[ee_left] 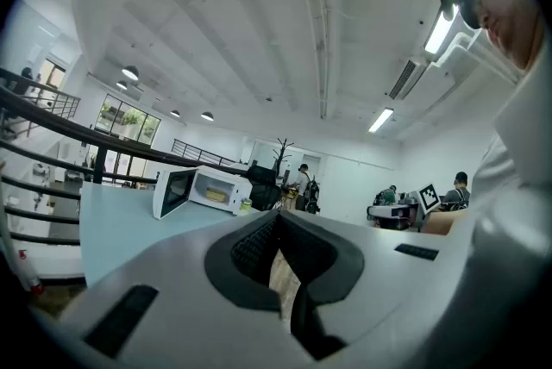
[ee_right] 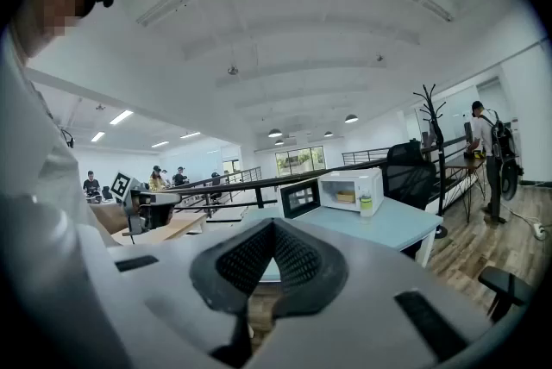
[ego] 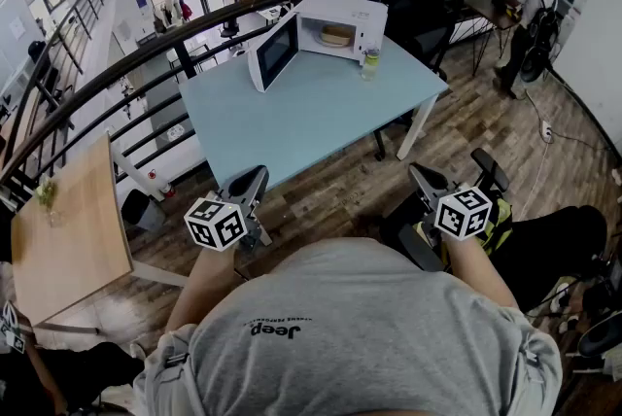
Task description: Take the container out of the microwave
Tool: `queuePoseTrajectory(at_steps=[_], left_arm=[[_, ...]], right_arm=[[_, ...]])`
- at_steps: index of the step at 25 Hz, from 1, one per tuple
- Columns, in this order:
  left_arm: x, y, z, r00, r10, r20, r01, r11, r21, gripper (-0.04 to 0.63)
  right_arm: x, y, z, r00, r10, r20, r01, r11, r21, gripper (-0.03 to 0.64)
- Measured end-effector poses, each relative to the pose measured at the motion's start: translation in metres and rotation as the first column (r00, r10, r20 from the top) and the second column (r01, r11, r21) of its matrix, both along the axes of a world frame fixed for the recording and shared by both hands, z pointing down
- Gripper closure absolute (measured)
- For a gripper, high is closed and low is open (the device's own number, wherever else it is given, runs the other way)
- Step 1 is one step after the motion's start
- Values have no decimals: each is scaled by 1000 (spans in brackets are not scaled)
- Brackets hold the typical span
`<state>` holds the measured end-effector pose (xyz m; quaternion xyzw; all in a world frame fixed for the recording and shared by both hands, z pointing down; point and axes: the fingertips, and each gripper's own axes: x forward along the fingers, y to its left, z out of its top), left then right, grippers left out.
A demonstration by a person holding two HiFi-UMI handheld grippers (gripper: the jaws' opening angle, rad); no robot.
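1. The container [ego: 337,35] sits inside the microwave oven [ego: 372,14], on the floor of the cavity, at the far end of the pale blue table [ego: 311,118]. As I judge it, this is the very start of the task. The approach has not begun and nothing has been touched.
2. The next move calls for closing the gap to the table. I would bring one gripper level with the open cavity, spread its jaws, and go in straight so they take the container's rim without knocking the oven walls.
3. The container looks tan, shallow and roundish, and it fills a good part of the cavity floor. It is too small in every view for me to tell its material or whether it has a lid.
4. The microwave door [ego: 274,52] is swung wide open to the left in the head view, so the opening is clear.
5. A small bottle [ego: 369,64] stands just beside the oven's right front corner. I think it could be nudged if I come in from that side.
6. My left gripper [ego: 251,183] and right gripper [ego: 426,181] are held close to my body and well apart from the table. Each gripper view shows its jaws pressed together with nothing between the pads, so both tools are closed and empty.
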<state>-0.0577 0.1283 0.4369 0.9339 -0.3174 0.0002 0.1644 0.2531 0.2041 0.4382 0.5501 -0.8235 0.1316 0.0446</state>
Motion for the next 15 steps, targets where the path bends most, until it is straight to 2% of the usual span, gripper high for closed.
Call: queuePoseTrajectory(at_steps=[10, 15], left_arm=[[45, 19, 7, 1000, -20, -4, 20, 999, -32, 589], [61, 28, 10, 999, -47, -8, 47, 998, -43, 589]], right_arm=[[26, 12, 8, 998, -58, -12, 58, 998, -26, 600], [37, 13, 18, 997, -71, 27, 73, 995, -64, 600]])
